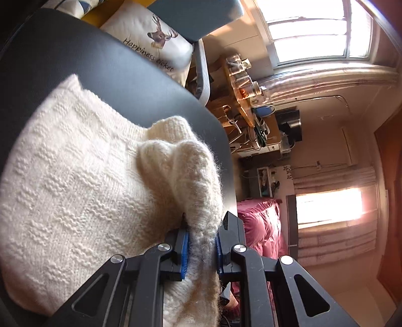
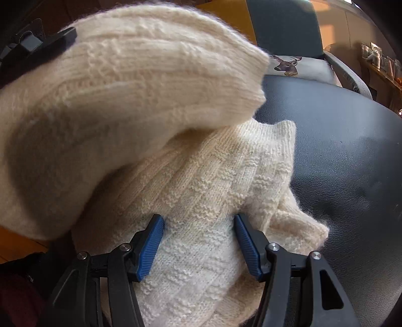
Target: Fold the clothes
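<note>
My left gripper (image 1: 202,241) is clenched on a thick fold of the cream sweater (image 1: 75,181), which lies on the black table (image 1: 75,57), its length running toward the frame's upper left. My right gripper (image 2: 198,244) is spread wide, straddling the knit.

This is a room in a home where someone lives and sleeps. A white pillow (image 1: 155,42) with a deer picture and the words "Happiness ticket" leans on a grey chair (image 1: 201,20) at the far side of a dark table (image 1: 75,57). Farther off stands a wooden desk (image 1: 241,98) crowded with jars and small things. Near it lies a dark red quilt (image 1: 261,223) in a heap. Sun comes through a big window (image 1: 316,30) and through pale curtains (image 1: 334,208).
</note>
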Available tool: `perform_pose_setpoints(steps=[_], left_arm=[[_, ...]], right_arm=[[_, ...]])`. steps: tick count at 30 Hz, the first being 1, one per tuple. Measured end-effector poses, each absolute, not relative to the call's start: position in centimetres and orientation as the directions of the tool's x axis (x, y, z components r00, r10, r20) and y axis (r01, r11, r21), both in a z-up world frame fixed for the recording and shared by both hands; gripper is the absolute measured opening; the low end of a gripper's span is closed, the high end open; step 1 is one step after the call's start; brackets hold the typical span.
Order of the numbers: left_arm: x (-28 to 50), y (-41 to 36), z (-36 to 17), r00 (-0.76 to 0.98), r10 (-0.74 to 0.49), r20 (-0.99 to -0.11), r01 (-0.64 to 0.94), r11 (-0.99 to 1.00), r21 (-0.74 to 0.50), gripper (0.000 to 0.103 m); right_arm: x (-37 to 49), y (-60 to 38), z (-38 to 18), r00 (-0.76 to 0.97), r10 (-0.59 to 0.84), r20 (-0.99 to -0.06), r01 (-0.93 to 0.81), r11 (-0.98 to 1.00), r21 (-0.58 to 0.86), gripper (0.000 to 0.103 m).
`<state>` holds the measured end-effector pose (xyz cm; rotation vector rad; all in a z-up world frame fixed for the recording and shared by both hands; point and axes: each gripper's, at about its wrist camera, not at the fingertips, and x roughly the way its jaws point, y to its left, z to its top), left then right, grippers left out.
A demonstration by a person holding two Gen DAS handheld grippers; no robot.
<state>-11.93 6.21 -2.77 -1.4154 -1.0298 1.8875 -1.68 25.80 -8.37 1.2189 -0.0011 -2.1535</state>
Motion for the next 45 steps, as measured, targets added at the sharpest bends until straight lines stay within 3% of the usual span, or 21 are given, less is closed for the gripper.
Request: perform_pose_setpoints(steps=[7,10,16,20,23,28,33,36,39,43,45], left_arm=[[-11.7,8.5,-5.8,-0.277,0.752,-0.598,0.066,-0.606,-0.793,0.019],[-11.8,9.2,-7.0,-0.236,0.792,-0.562,0.1,-0.556,-0.825,0.03],[-10.9,8.9,-3.7,-0.209,0.855,-0.475,0.038,-0.479,-0.877,0.038],[-9.0,4.4,-2.4,-0.303,0.77,-0.561,-0.043,-0.599,-0.799,0.05],[-7.6,0.9,-1.4,-0.377,0.697,-0.61,-0.094,-0.683,-0.724,0.051],[-4.8,-4.8,-2.1,-0.488,0.555,-0.673,-0.107,-0.804,-0.585,0.051],[-2.6,-9.4,-5.8,-0.509,0.556,-0.657,-0.02,-0.771,-0.637,0.051],[-2.3,-9.6,-5.5,-0.538,0.587,-0.605,-0.071,-0.747,-0.661,0.051],[-3.0,-8.1,-3.5,-0.561,0.621,-0.548,-0.172,-0.735,-0.656,0.053],[-5.8,-4.2,-4.0,-0.511,0.6,-0.616,-0.249,-0.789,-0.562,0.054],[-6.4,-2.0,-5.2,-0.459,0.575,-0.678,-0.28,-0.817,-0.504,0.053]], right_arm=[[-0.5,26.1,-8.3,-0.379,-0.561,-0.736,0.544,-0.778,0.313,0.061],[0.2,26.3,-7.8,-0.378,-0.557,-0.739,0.555,-0.776,0.3,0.061],[2.7,28.3,-6.2,-0.374,-0.53,-0.761,0.581,-0.773,0.254,0.061],[4.0,31.2,-5.2,-0.397,-0.485,-0.779,0.541,-0.81,0.229,0.061],[5.7,33.7,-3.7,-0.413,-0.49,-0.768,0.523,-0.818,0.241,0.061],[6.7,33.8,0.5,-0.383,-0.654,-0.652,0.599,-0.714,0.364,0.063],[5.7,27.7,2.1,-0.172,-0.786,-0.593,0.717,-0.513,0.472,0.064],[4.4,24.9,0.8,-0.105,-0.739,-0.665,0.717,-0.52,0.465,0.064],[3.0,24.1,-0.8,0.037,-0.785,-0.619,0.643,-0.455,0.615,0.065],[2.0,23.2,-2.2,0.135,-0.837,-0.53,0.574,-0.37,0.73,0.066],[2.6,23.7,-3.6,0.171,-0.809,-0.563,0.55,-0.396,0.735,0.064]])
